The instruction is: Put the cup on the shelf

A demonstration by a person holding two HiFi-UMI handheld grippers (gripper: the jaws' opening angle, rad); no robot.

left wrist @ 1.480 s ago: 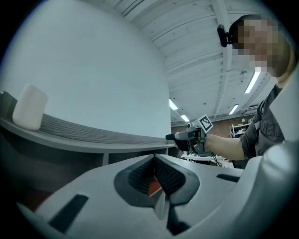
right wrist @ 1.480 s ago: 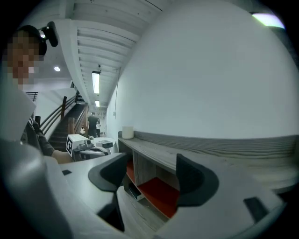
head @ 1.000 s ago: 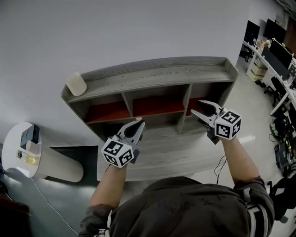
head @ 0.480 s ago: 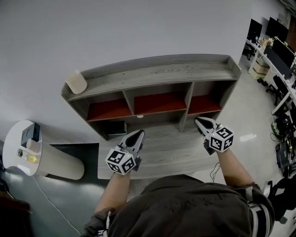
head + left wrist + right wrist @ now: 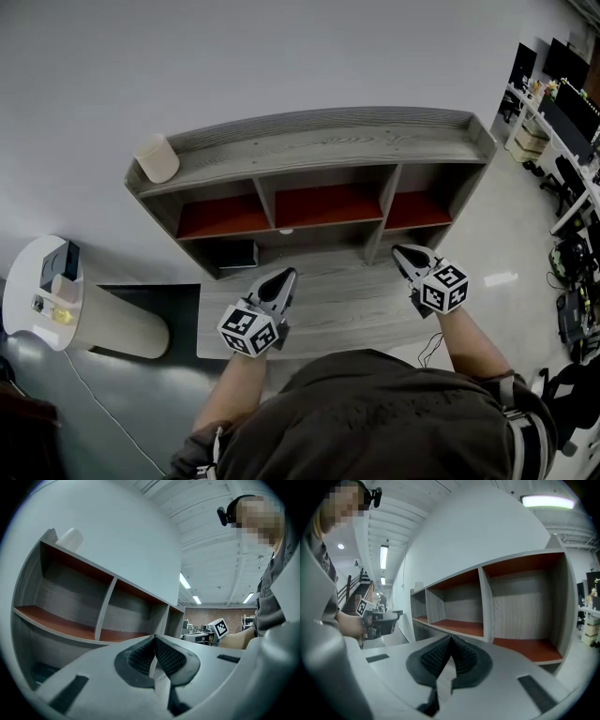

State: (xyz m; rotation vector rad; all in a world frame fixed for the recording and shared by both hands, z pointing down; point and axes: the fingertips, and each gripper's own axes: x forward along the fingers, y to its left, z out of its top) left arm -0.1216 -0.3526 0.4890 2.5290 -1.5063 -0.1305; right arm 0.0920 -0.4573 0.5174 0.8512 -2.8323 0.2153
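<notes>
left tool and right tool are both closed on nothing, pads together, hovering over the counter in front of the shelf. cup stands upright on the shelf top, far left end — looks placed. risk from here: it sits close to the end, so a knock to the shelf from either tool could tip it off — best keep both well clear.
</notes>
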